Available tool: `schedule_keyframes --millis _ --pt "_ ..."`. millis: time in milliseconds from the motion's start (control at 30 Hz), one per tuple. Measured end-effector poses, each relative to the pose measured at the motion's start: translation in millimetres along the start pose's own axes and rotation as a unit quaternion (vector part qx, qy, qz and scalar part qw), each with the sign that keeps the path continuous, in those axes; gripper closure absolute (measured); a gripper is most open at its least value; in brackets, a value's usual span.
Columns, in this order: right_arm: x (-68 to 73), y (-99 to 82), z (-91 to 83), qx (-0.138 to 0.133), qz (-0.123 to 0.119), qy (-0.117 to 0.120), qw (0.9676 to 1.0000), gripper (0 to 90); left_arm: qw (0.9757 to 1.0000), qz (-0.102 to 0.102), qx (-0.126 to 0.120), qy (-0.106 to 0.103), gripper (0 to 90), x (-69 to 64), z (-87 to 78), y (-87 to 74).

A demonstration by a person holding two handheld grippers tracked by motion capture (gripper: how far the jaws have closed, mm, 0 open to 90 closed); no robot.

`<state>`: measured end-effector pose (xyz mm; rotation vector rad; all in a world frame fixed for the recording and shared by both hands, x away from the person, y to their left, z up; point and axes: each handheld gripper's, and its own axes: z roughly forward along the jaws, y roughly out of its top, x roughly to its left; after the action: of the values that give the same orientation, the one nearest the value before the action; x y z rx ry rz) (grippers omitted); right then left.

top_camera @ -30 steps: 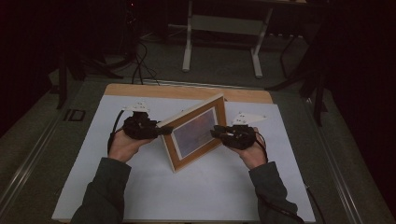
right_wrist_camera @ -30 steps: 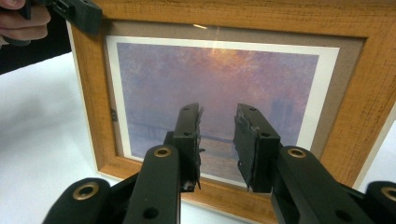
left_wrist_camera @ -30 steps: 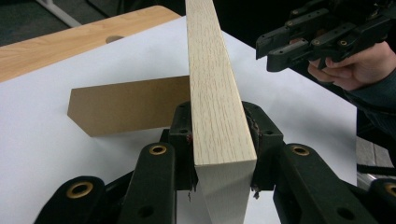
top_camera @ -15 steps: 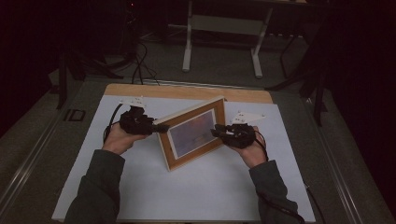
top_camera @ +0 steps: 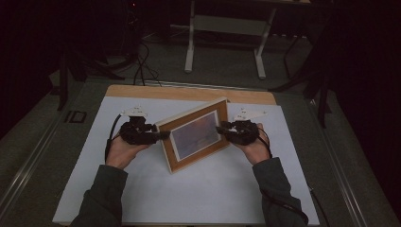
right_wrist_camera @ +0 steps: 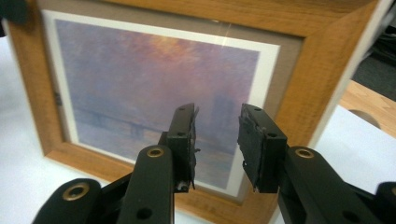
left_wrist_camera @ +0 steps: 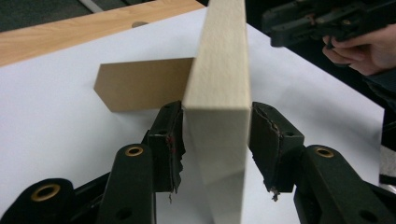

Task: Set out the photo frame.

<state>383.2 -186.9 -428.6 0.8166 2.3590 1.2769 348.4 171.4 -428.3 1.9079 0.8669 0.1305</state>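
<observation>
A wooden picture frame (top_camera: pixel 196 135) with a hazy purple print stands upright on the white table top, angled across it. My left gripper (top_camera: pixel 163 135) is at its left end. In the left gripper view the frame's pale side edge (left_wrist_camera: pixel 219 93) runs between the jaws of that gripper (left_wrist_camera: pixel 216 140). These jaws have just been opening, and the pads sit right beside the wood without pressing on it. The brown easel back (left_wrist_camera: pixel 140 84) props the frame up. My right gripper (top_camera: pixel 221 128) is at the right end. Its jaws (right_wrist_camera: pixel 217 135) have also just been opening, with nothing between them, and they face the print (right_wrist_camera: pixel 154 88).
The white sheet (top_camera: pixel 213 189) covers the table, with a bare wooden strip (top_camera: pixel 189 93) along the far edge. Beyond it, a white-legged stand (top_camera: pixel 227 28) and cables (top_camera: pixel 142 61) are on the dark floor. The right hand and its gripper (left_wrist_camera: pixel 317 18) appear past the frame.
The left hand has shifted slightly at the frame's left end. The frame stays upright in about the same place, and the right hand has kept still.
</observation>
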Motion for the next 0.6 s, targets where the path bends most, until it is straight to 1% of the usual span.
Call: schedule_keyframes --millis 33,167,200,233,267,367,433,500,600 --pt "-1.3 0.6 -0.2 0.0 0.002 -0.003 1.0 64.9 1.0 -0.004 -0.001 0.003 56.1 -1.6 0.4 -1.7" --pt "-7.3 3.7 -0.6 -0.008 0.012 -0.013 0.9998 64.3 0.9999 -0.007 -0.001 0.014 57.3 -7.2 2.1 -7.7" --pt "-8.8 4.6 -0.6 -0.009 0.014 -0.016 0.9997 64.2 0.9998 -0.005 0.0 0.017 58.5 -8.7 2.5 -8.9" --pt "-10.4 5.6 -0.3 -0.011 0.017 -0.018 0.9996 64.2 0.9996 -0.005 -0.001 0.028 60.2 -10.2 2.6 -10.0" --pt "-12.2 6.7 -0.4 -0.012 0.018 -0.021 0.9995 64.2 0.9994 -0.007 -0.003 0.032 62.6 -10.4 2.3 -10.7" --pt "-17.1 9.6 -0.1 -0.017 0.024 -0.026 0.9992 64.2 0.9992 -0.012 -0.01 0.037 67.5 -9.7 1.2 -12.2" --pt "-20.6 11.2 0.4 -0.02 0.032 -0.028 0.9989 64.9 0.9993 -0.014 -0.009 0.034 68.7 -9.0 0.7 -12.3" --pt "-23.8 12.3 0.8 -0.018 0.034 -0.024 0.999 70.0 0.9994 -0.015 -0.008 0.029 69.2 -7.9 0.5 -12.0" --pt "-27.5 13.3 1.3 -0.021 0.032 -0.028 0.9989 74.3 0.9998 -0.015 -0.005 0.015 69.8 -4.6 0.2 -11.4"
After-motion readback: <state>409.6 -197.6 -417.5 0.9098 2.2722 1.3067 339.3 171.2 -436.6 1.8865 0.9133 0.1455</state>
